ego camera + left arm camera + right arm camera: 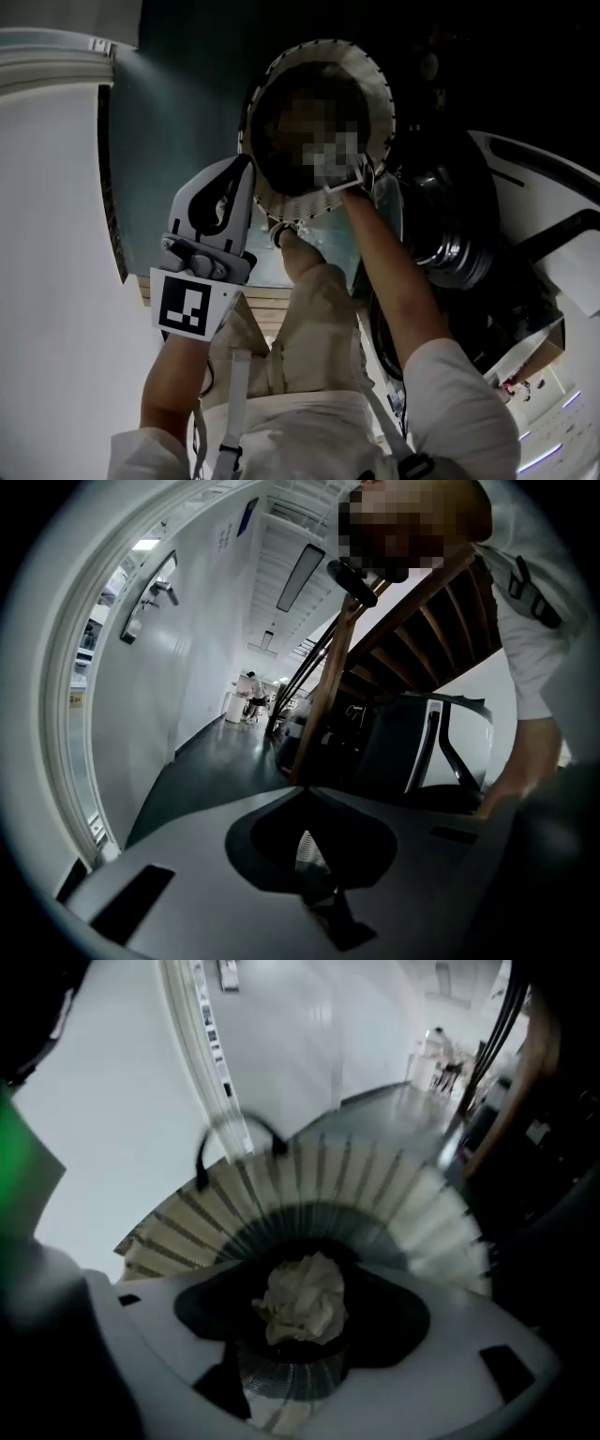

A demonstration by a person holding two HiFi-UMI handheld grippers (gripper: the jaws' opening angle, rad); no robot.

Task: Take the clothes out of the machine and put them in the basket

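Item: cloth, count one. A pale, off-white wad, tightly crumpled, with deep folds all over its surface. It stands slightly taller than wide in the right gripper view and has no clear long axis or pointing end. It sits bunched in the hollow between the jaws of the right gripper, which are pressed onto it, directly in front of the dark inside of the basket. Basket, count one. Round, its wall made of light slats with dark gaps, its mouth turned towards the head camera; a thin dark handle shows at its rim in the right gripper view. Left gripper, count one. Jaws pressed together with nothing between them, held just left of the basket, marker cube facing the head camera. Washing machine, count one. White body, dark round door, to the right of the basket.
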